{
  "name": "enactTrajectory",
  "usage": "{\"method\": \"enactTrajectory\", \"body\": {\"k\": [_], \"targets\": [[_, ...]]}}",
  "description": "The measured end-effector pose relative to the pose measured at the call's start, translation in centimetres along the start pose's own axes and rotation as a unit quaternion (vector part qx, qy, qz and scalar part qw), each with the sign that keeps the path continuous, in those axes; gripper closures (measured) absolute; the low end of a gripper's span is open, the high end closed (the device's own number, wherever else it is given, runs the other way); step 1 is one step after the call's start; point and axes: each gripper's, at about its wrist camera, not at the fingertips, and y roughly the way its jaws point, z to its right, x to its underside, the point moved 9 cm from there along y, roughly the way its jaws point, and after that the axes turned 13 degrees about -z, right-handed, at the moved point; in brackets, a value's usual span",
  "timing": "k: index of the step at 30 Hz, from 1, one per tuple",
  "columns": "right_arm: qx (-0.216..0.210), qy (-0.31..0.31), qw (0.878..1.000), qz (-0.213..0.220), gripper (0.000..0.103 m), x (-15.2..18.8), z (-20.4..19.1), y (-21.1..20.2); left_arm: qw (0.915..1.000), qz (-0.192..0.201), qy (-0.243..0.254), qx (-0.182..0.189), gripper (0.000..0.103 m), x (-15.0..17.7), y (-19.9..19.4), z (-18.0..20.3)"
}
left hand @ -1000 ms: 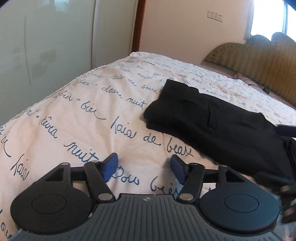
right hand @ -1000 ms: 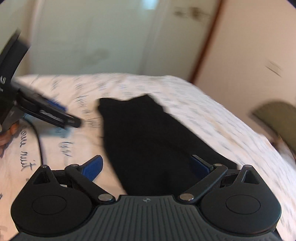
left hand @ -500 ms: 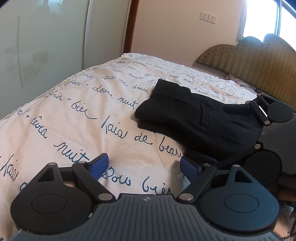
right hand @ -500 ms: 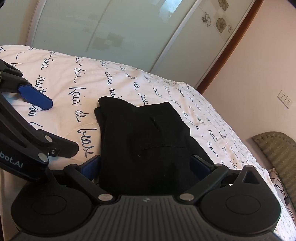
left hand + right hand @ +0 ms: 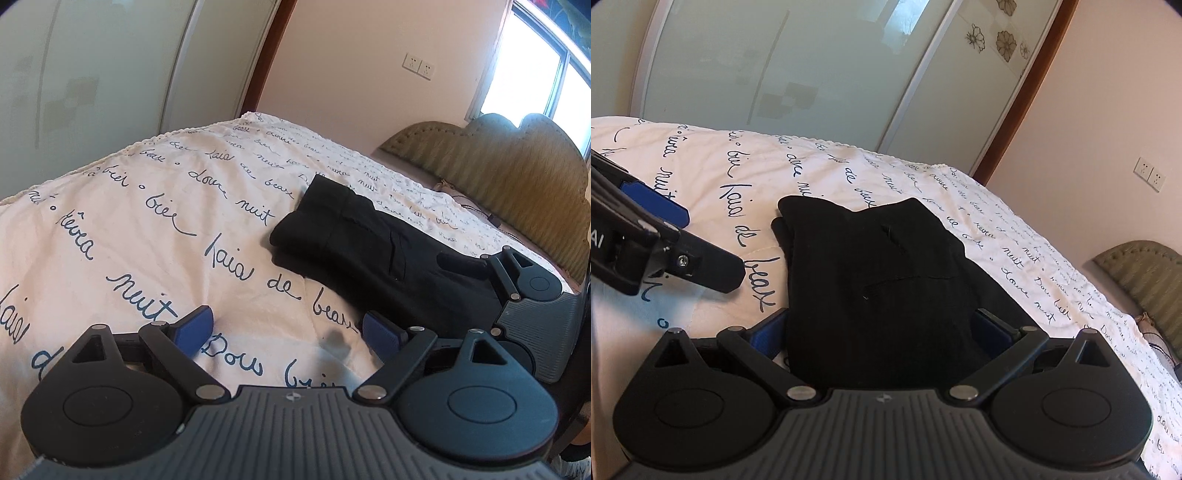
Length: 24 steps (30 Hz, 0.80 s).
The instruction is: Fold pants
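Black pants lie folded in a long stack on the white bedspread; they also show in the right wrist view. My left gripper is open and empty over the bedspread, just left of the pants' near end. My right gripper is open with its blue fingers either side of the pants' near end, the fabric between them. The right gripper also shows in the left wrist view, and the left gripper's fingers show at the left of the right wrist view.
The bed carries a white bedspread with blue script. A padded olive headboard stands at the right, a cable lies near it. Sliding wardrobe doors stand behind the bed's far edge.
The right gripper swung in and settled over the near end of the pants, jaws straddling the fabric. The left gripper shifted slightly and stays open over the bedspread.
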Motion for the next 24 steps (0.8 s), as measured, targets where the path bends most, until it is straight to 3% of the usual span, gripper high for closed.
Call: {"method": "enactTrajectory", "body": {"k": [7,9,10,15,19,21,24], "targets": [[0.055,-0.036,0.998,0.004,0.001,-1.6,-0.1,0.4,0.9998,0.004,-0.014,0.014,0.013,0.0,-0.1,-0.3],[0.024,-0.034,0.999,-0.001,0.023,-1.3,-0.6,0.5,0.9997,0.005,-0.018,0.018,0.013,0.0,-0.2,-0.3],[0.0,-0.033,0.999,-0.004,0.05,-1.1,-1.0,0.4,0.9996,0.005,-0.02,0.018,0.013,0.0,-0.2,-0.3],[0.029,-0.053,0.998,0.016,0.06,-0.8,-2.3,0.2,0.9997,0.005,-0.018,0.017,0.012,0.0,-0.2,-0.2],[0.015,-0.017,0.999,0.033,0.083,-0.9,-1.1,-0.2,0.9983,-0.001,-0.052,0.027,0.013,-0.4,-0.9,-0.4],[-0.001,0.004,0.999,0.039,0.086,-1.0,-0.4,-0.4,0.9928,-0.006,-0.104,0.059,0.012,-0.8,-1.5,-0.5],[-0.01,0.013,0.999,0.042,0.087,-1.1,-0.2,-0.4,0.9776,-0.035,-0.167,0.124,0.012,-1.5,-1.3,0.6]]}}
